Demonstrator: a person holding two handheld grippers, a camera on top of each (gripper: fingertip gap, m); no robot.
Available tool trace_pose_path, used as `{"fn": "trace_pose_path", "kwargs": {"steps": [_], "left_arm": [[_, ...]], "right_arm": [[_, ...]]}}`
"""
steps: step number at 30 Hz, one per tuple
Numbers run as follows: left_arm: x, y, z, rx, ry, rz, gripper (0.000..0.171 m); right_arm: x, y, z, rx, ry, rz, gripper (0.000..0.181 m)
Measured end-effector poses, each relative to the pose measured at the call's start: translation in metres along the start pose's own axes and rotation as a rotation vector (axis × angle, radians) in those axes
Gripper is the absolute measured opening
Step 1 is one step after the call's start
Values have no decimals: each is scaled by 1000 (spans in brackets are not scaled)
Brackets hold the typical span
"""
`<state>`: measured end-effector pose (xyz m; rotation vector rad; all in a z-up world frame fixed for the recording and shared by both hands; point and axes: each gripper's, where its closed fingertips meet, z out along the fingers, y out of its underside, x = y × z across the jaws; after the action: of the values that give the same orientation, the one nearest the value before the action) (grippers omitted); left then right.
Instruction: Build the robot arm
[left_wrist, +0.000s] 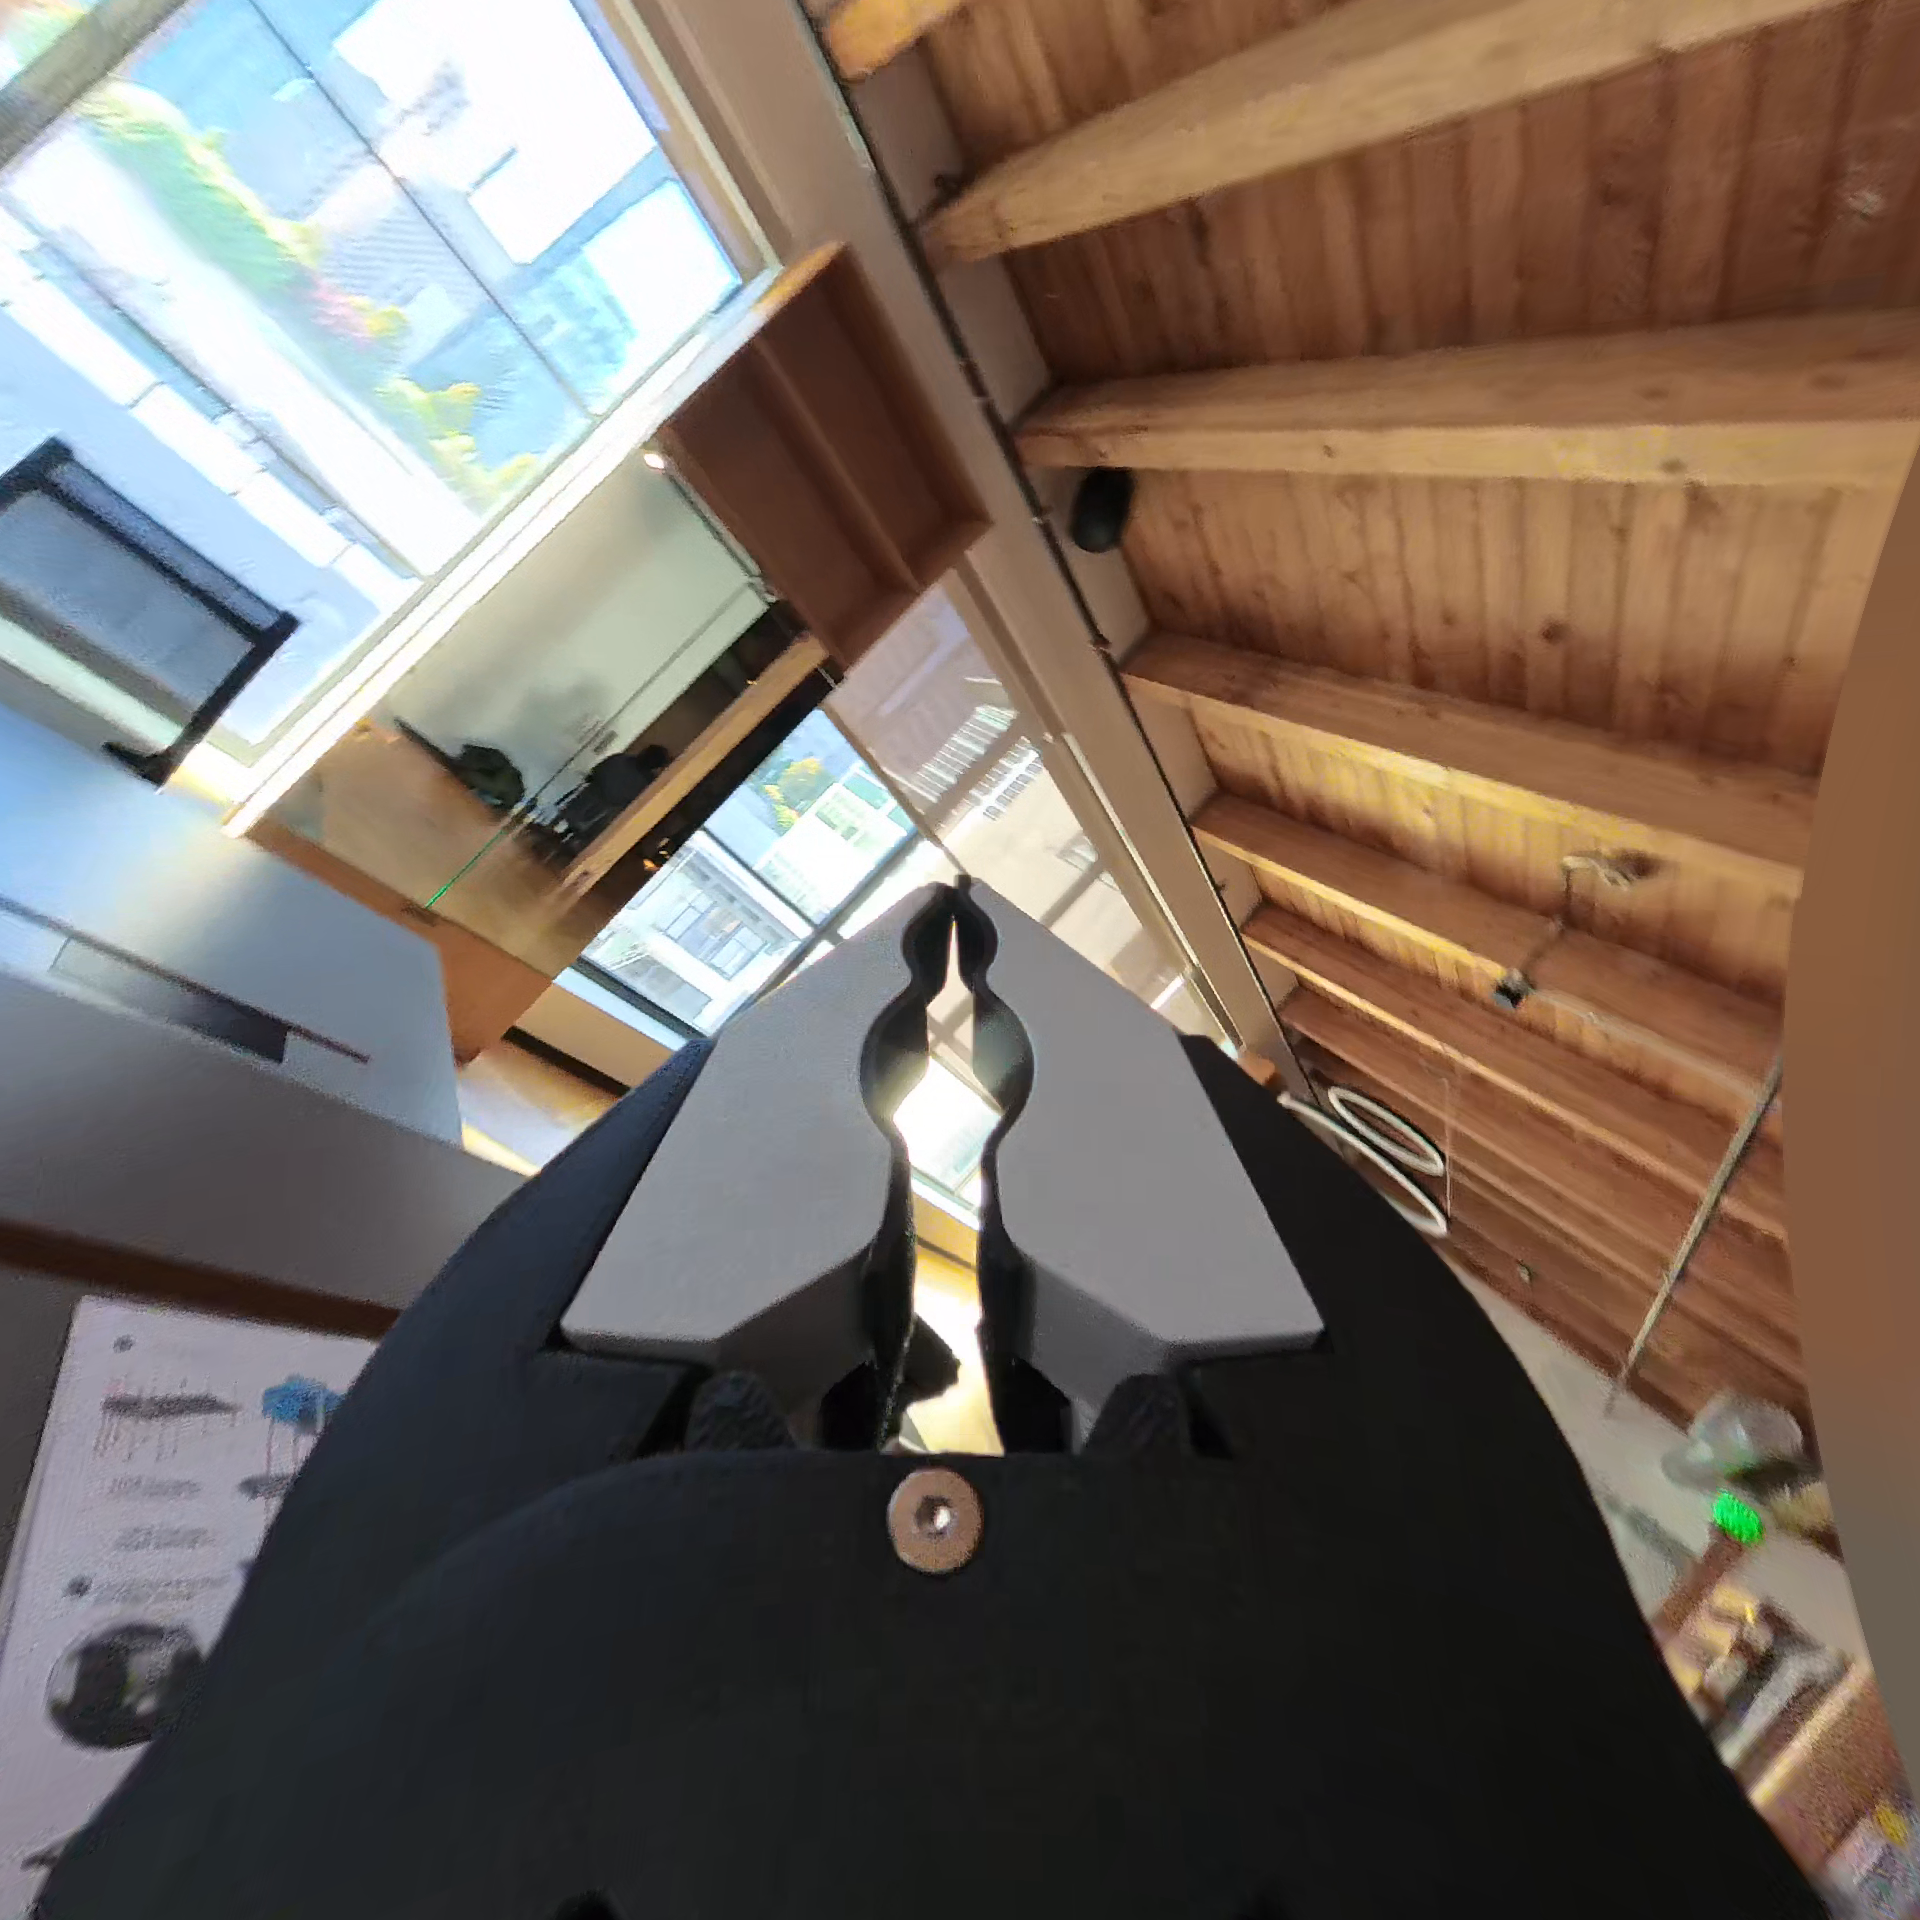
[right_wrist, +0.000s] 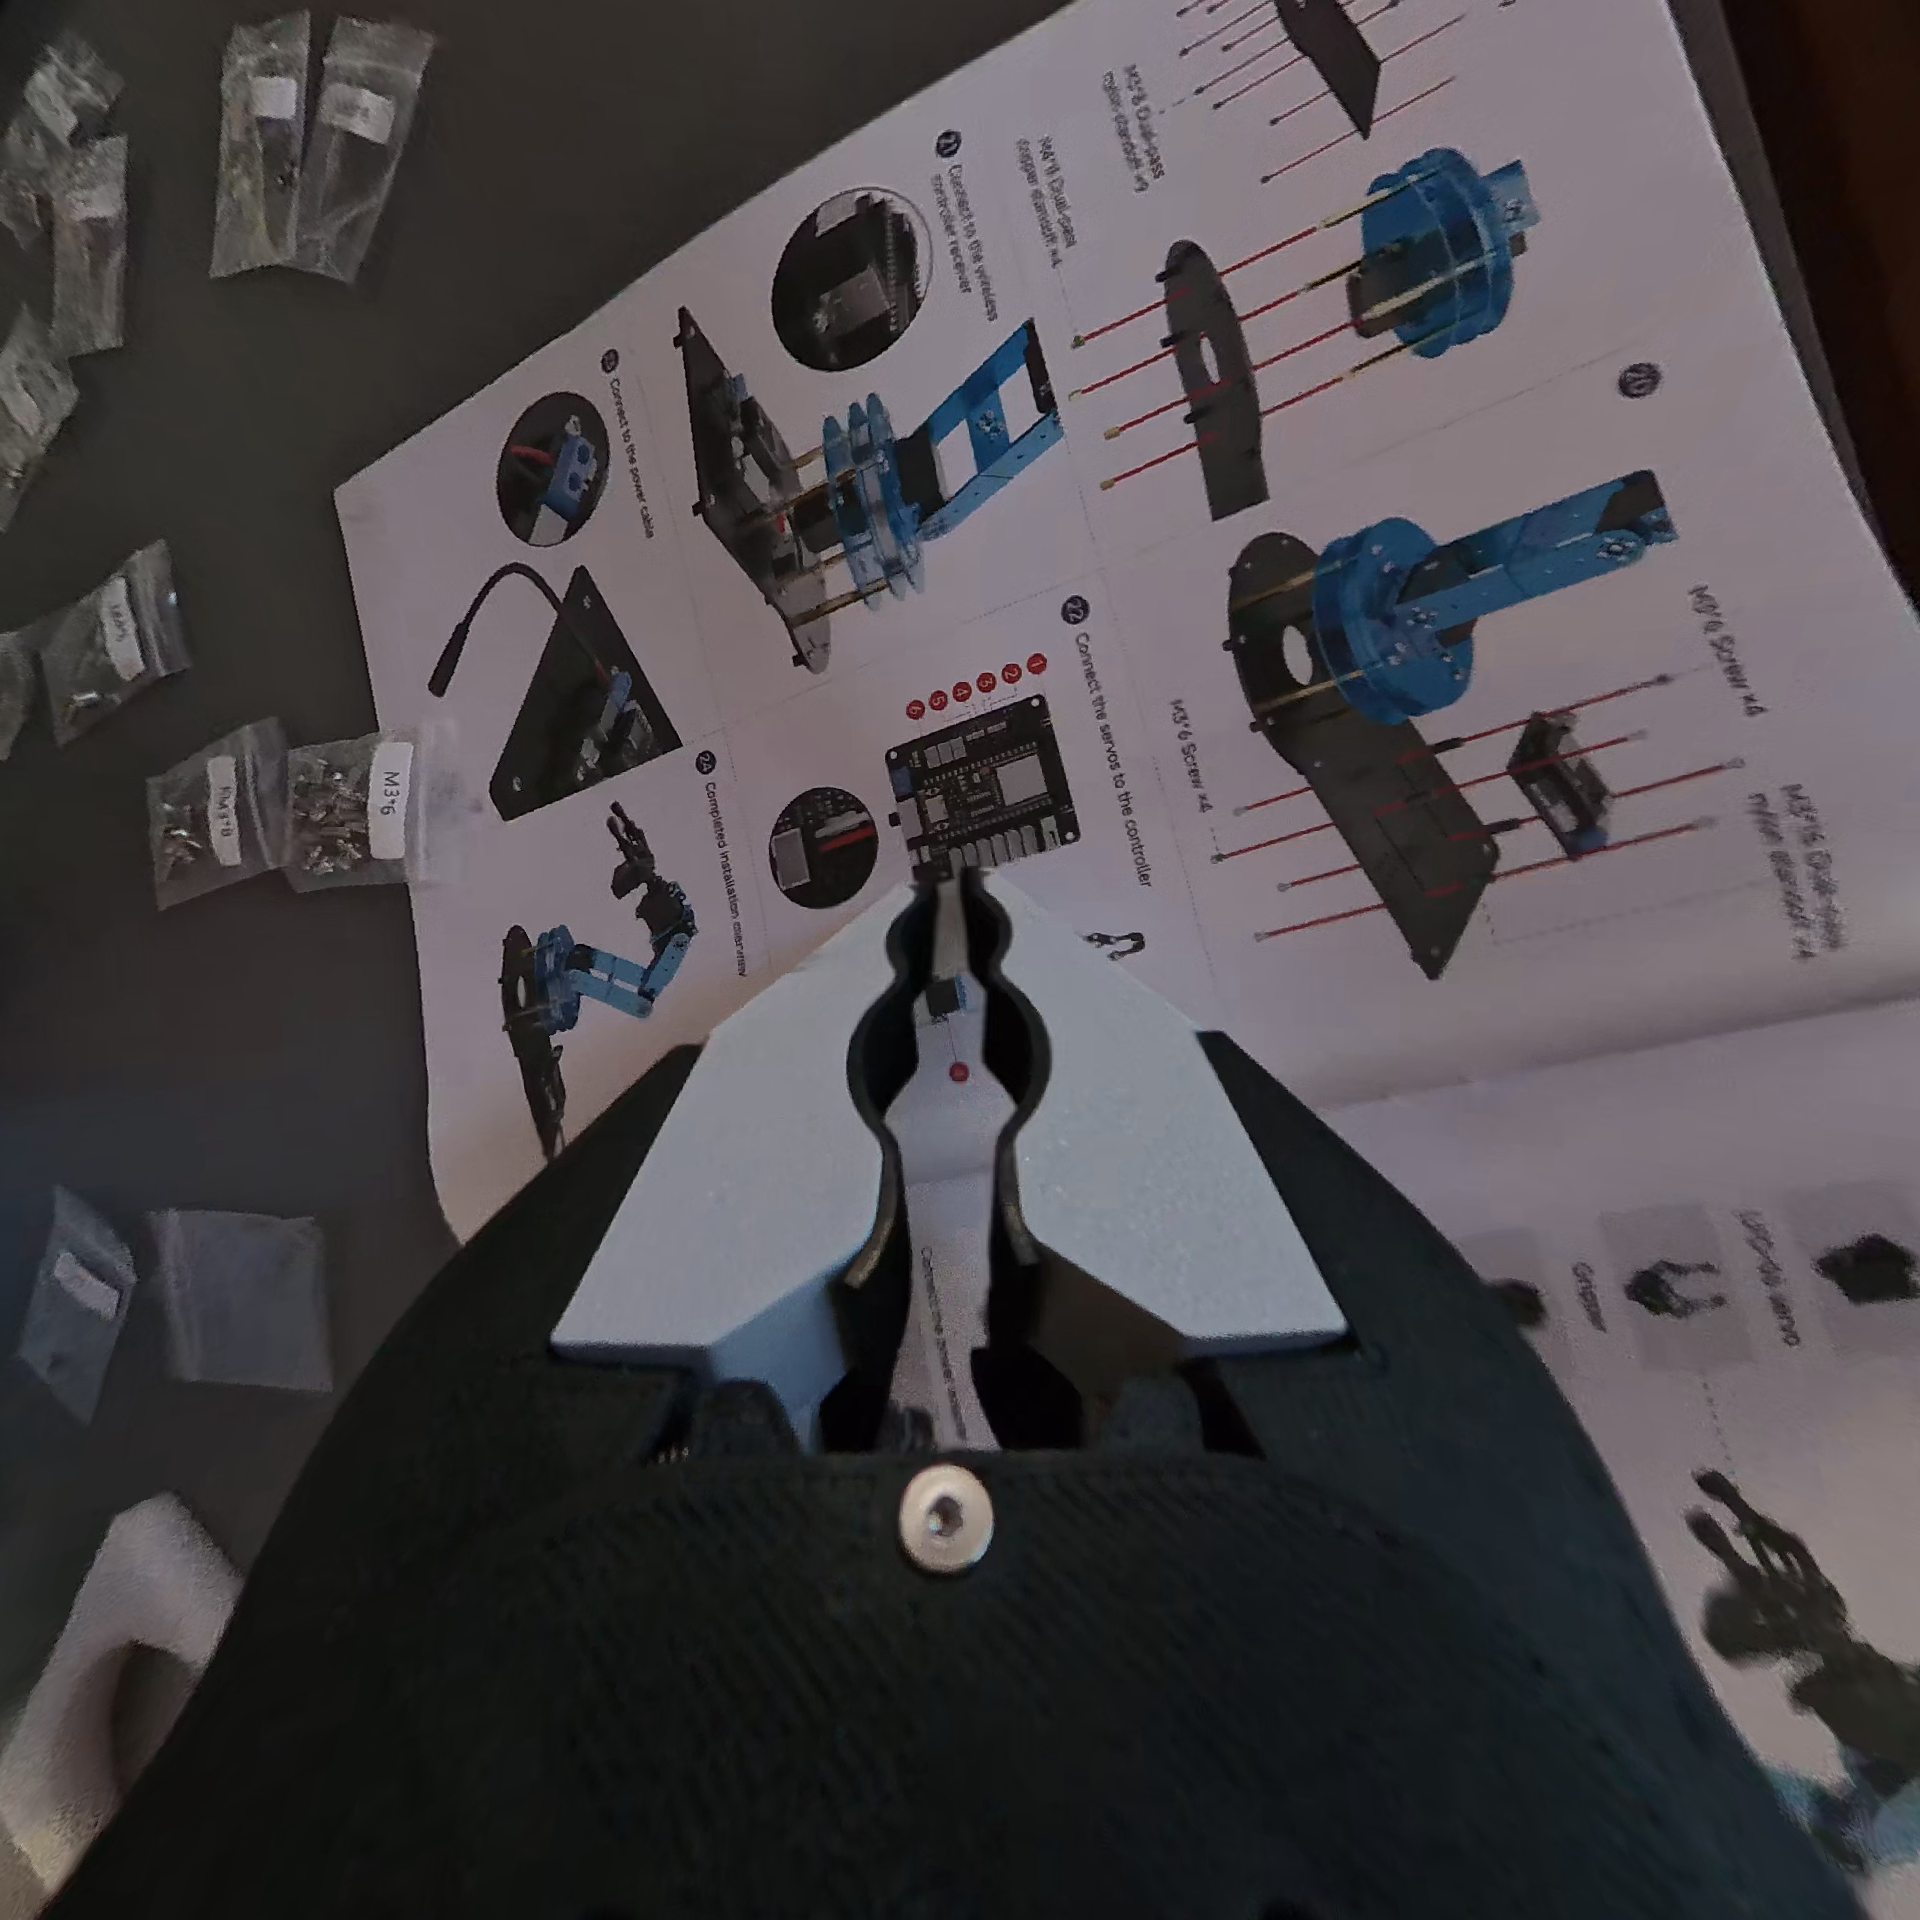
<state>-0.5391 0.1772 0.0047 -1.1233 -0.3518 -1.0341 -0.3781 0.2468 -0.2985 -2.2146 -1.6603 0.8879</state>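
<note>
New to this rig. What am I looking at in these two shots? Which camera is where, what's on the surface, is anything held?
There is no robot arm: a person holds a two-finger gripper in each hand, and each carries a wide-angle camera looking forward along its jaws.

In the left wrist view, the left gripper points up toward a wooden beam ceiling and large windows. Its jaws meet at the tips with nothing between them. A printed sheet shows at lower left.

In the right wrist view, the right gripper points down over an open illustrated instruction booklet on a dark surface. Its jaws look closed or nearly so, holding nothing I can make out. Left of the booklet lie small clear bags of screws, and a piece of white foam sits at lower left.
</note>
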Motion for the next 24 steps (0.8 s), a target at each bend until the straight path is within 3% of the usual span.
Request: {"fn": "trace_pose_path", "kwargs": {"steps": [2, 4, 6, 9, 12, 14, 15, 18, 21, 23, 24], "left_arm": [[29, -9, -8, -6, 29, 61, 0], [54, -31, -26, 19, 36, 66, 0], [85, -63, -54, 36, 114, 41, 0], [89, -111, -120, -52, 57, 190, 14], [25, -174, -237, -199, -299, 472, 42], [-40, -222, -339, -371, -615, 678, 45], [-70, -240, -385, -503, -697, 760, 45], [-152, -253, -486, -983, -653, 890, 63], [-227, -249, -544, -1332, -577, 1091, 78], [-261, -246, -552, -1416, -508, 1246, 71], [-267, -245, -546, -1392, -456, 1284, 66]], "right_arm": [[-4, -18, -21, 58, 50, 37, 22], [-34, -60, -49, 217, 26, 24, 20], [-70, -96, -65, 279, 59, -61, 23], [-159, -146, -44, 370, -10, -179, 29], [-266, -172, 23, 358, -241, -214, 29], [-318, -172, 87, 214, -353, -231, 35], [-333, -174, 119, 151, -362, -234, 37], [-354, -209, 200, 107, -296, -279, 44], [-375, -263, 250, 172, -286, -337, 46], [-379, -293, 274, 170, -249, -359, 49], [-381, -304, 283, 158, -225, -375, 51]]}}
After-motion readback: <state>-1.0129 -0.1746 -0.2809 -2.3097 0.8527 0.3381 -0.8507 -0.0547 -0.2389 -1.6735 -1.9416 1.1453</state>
